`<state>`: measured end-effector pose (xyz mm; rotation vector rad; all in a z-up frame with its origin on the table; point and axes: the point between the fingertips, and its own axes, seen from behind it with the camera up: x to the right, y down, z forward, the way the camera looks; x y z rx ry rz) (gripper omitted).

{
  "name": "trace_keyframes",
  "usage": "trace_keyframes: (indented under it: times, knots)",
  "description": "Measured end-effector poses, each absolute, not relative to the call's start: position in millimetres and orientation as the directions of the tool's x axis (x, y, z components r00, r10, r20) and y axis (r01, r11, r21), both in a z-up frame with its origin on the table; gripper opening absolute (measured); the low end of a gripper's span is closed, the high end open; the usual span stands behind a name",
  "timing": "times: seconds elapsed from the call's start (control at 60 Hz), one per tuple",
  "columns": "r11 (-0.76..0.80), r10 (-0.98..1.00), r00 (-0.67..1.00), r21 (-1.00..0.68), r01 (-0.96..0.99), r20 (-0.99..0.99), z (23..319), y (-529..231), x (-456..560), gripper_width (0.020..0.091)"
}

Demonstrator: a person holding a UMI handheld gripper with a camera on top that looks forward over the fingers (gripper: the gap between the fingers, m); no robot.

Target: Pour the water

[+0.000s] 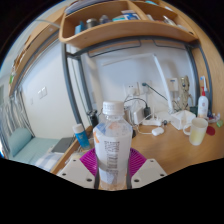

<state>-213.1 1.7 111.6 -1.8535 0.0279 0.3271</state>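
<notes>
Pinching the water bottle [113, 140] upright in the hand-held gripper [112, 170] – long axis vertical, cup [198, 131] off ahead toward the counter [160, 148] edge – tilting that way next, probably.

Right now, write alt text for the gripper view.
A clear plastic water bottle with a white cap stands upright between the gripper fingers, on a wooden desk. Beyond it are a small yellow cup and a shelf above.

view: gripper camera, single | faces: forward along both fingers, level, toward wall and shelf [120, 30] | near: water bottle [113, 140] close ahead, filling centre | far: desk [170, 145] clutter beyond | shared: none
</notes>
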Motion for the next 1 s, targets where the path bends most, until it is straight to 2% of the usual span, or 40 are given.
trace_keyframes:
  times: [0.167, 0.3, 0.433, 0.567, 0.7, 0.917, 1.0]
  knots:
    - [-0.347, 0.048, 0.828, -0.787, -0.510, -0.558, 130.1, 39.2, -153.7, 0.0365]
    - [-0.342, -0.011, 0.579, -0.541, -0.768, -0.815, 151.9, 62.1, -103.6, 0.0366]
    - [-0.295, -0.093, 0.322, -0.283, -0.912, -0.942, 157.8, 78.7, -46.7, 0.0365]
    - [-0.249, -0.147, 0.083, -0.044, -0.968, -0.986, 156.5, 87.3, -8.0, 0.0368]
    - [-0.261, -0.189, -0.089, 0.138, -0.955, -0.978, 152.1, 89.7, 0.1, 0.0367]
    - [-0.255, -0.241, -0.282, 0.341, -0.905, -0.929, 150.4, 90.4, 1.5, 0.0369]
    - [-0.250, -0.263, -0.309, 0.374, -0.893, -0.914, 143.2, 88.5, 2.5, 0.0370]
